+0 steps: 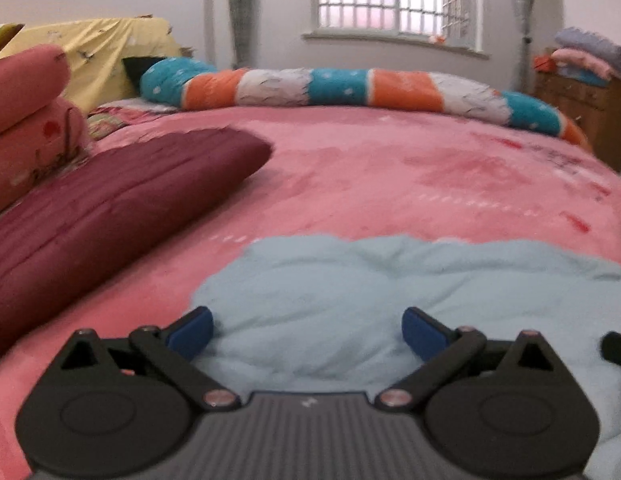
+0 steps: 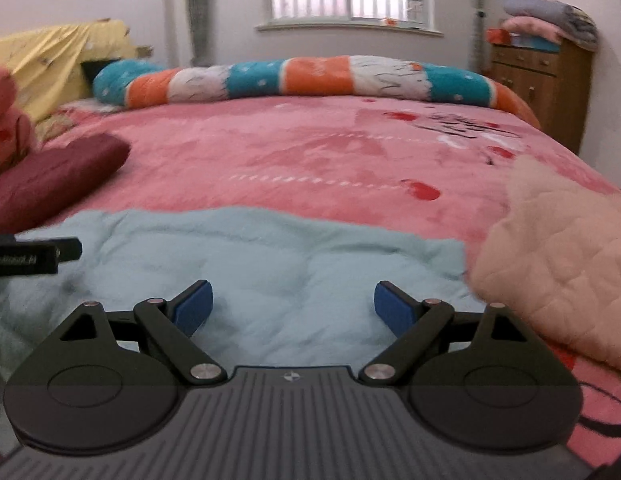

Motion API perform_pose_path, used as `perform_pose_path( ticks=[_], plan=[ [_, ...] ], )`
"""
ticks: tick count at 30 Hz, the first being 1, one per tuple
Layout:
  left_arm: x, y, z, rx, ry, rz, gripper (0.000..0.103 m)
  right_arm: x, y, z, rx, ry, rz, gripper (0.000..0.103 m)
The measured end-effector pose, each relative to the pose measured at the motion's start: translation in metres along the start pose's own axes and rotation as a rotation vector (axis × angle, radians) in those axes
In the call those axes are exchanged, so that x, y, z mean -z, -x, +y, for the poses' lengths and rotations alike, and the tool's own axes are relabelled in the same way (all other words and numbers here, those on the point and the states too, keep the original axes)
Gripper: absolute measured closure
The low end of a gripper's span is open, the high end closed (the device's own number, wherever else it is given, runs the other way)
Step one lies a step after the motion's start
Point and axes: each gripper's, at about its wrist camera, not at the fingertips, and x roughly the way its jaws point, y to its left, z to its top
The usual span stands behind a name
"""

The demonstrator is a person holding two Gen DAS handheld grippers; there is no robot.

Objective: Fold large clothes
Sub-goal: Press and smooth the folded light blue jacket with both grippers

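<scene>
A light blue fleece garment [image 1: 390, 292] lies rumpled on the pink bedspread [image 1: 370, 176] at the near edge of the bed. It also shows in the right wrist view [image 2: 270, 264]. My left gripper [image 1: 308, 330] is open and empty, low over the garment's left part. My right gripper [image 2: 293, 306] is open and empty over the garment's right part. A black part of the left gripper [image 2: 34, 258] shows at the left of the right wrist view.
A folded maroon quilt [image 1: 110, 212] lies at the left. A pale pink quilted garment [image 2: 558, 256] lies at the right. A striped bolster [image 1: 350, 88] runs along the far edge. A wooden dresser [image 2: 542, 80] with stacked blankets stands at the back right.
</scene>
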Motion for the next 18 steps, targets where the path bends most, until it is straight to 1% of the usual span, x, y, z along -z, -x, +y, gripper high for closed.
perform_pose_path(
  ticks=[3, 5, 9, 12, 18],
  plan=[
    [0.009, -0.007, 0.011, -0.001, 0.024, 0.017, 0.0, 0.008, -0.006, 0.006, 0.01, 0.031, 0.005, 0.0],
    [0.012, -0.012, 0.015, 0.012, 0.043, 0.026, 0.0, 0.013, -0.011, 0.006, 0.003, 0.03, 0.014, 0.0],
    [0.017, -0.016, 0.016, 0.028, 0.053, 0.025, 0.0, 0.018, -0.02, 0.009, 0.007, 0.048, 0.034, 0.0],
    [0.021, -0.019, 0.016, 0.036, 0.063, 0.023, 0.0, 0.025, -0.025, 0.016, 0.022, 0.058, 0.033, 0.0],
    [0.024, -0.021, 0.015, 0.04, 0.055, 0.027, 0.0, 0.029, -0.032, 0.019, 0.044, 0.079, 0.038, 0.0]
  ],
)
